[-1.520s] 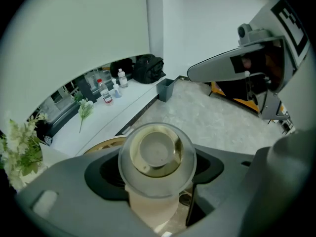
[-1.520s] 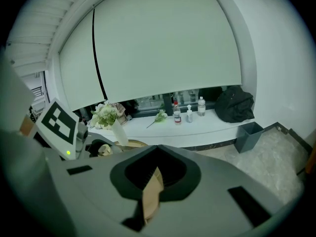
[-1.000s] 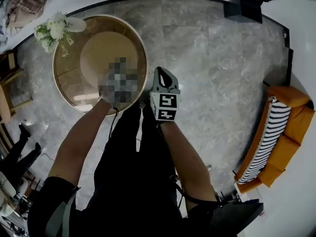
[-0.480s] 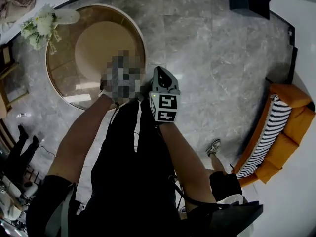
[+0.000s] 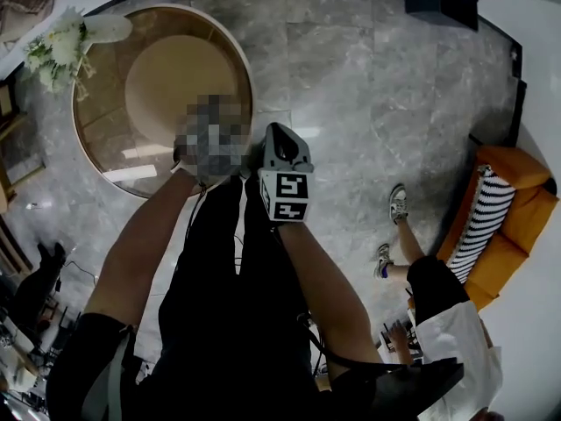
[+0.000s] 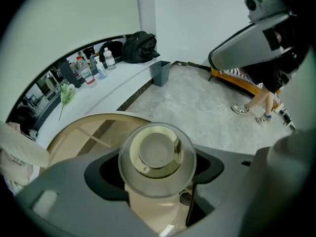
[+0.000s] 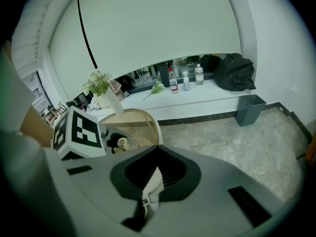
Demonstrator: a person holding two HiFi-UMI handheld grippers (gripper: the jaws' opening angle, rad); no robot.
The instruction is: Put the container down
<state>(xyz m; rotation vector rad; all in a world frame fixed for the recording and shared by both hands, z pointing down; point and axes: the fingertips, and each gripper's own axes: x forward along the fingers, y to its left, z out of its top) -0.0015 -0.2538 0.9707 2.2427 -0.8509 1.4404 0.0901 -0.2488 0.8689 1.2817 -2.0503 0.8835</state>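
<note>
Showing container pinched betw. jaws of left gripper, pads pressed on opp. sides of its body, top turned twd camera. Hung over near rim of table; judged not yet set down. Looked clear, round and hard-walled, prob. glass or stiff plastic. Judged light and rigid, but smooth enough to slip and liable to chip or crack on hard tabletop if dropped. Best gripped on side wall below wide rim, as here, not at rim itself. Called for slow, level lowering, w/ release only once base sat flat. Held right gripper just beside left one, jaws pressed together on nothing, idle.

Read grip and top of container only fr. left gripper view, w/ table beneath. Got layout only fr. head view: round table, flowers at far edge, right cube in front of torso. Lost left gripper and container there under mosaic patch. Picked up left cube fr. side in right gripper view, w/ small pale item next to it, poss. container, too small to confirm. Found no read of gap betw. base and table in any view.
</note>
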